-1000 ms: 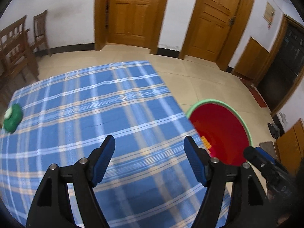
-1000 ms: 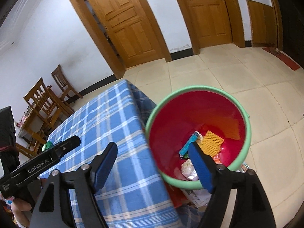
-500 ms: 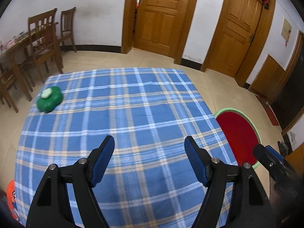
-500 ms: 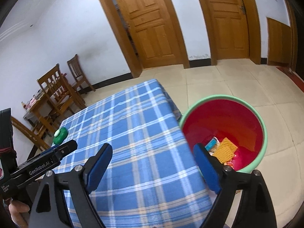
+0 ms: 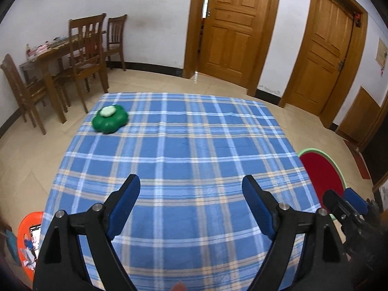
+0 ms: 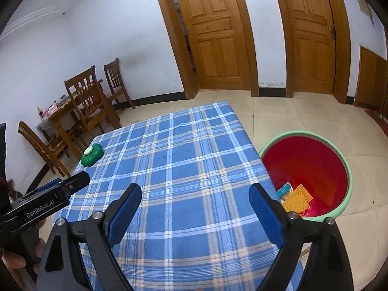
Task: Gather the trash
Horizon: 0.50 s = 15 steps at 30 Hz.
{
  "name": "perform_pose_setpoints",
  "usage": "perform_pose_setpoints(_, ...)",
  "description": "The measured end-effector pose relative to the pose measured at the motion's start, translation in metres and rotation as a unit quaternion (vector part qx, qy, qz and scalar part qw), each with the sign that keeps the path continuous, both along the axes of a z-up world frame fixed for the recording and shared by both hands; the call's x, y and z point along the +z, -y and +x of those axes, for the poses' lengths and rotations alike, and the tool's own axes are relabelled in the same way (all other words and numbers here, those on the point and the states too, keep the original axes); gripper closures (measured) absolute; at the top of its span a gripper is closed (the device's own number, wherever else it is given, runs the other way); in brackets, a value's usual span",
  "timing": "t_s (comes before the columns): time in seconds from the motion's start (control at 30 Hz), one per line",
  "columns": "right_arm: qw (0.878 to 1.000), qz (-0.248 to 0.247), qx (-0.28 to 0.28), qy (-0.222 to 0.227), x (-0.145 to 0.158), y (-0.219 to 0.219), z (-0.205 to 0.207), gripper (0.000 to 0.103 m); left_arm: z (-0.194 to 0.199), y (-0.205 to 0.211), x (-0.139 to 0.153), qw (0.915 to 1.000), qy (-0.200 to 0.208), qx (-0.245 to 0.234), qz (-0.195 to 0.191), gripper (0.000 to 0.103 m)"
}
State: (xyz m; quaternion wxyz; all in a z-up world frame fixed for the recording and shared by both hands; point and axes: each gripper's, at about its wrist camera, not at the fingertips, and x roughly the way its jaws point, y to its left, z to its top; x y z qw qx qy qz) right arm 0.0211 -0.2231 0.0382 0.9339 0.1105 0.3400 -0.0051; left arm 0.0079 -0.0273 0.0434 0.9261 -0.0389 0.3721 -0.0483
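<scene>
So both tongs, left tongs and right tongs, have just been opening, empty; we judge green piece light, rigid, grab across its lobes

far-left on surface: clover-shaped object | right, on floor: bin, trash inside | behind-left: chairs

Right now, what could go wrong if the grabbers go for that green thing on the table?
1. The green flower-shaped thing sits near the far corner of the checked tablecloth; a nudge might push it off the edge.
2. It may not be trash at all, so binning it could be a mistake.
3. The red bin stands off the opposite side, so a long carry could drop it.
</scene>
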Motion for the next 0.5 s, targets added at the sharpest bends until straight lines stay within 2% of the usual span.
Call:
perform_pose_setpoints(0.27, 1.0, -0.012, 0.012, -0.003, -0.008, -0.018, -0.001, 0.011, -0.008, -0.021, -0.014, 0.9989, 0.006, 0.043, 0.016, 0.018)
perform_pose_setpoints(0.5, 1.0, -0.01, 0.012, -0.015, -0.017, -0.021, 0.002, 0.011, -0.006, -0.03, -0.025, 0.9984, 0.0, 0.055, 0.015, 0.018)
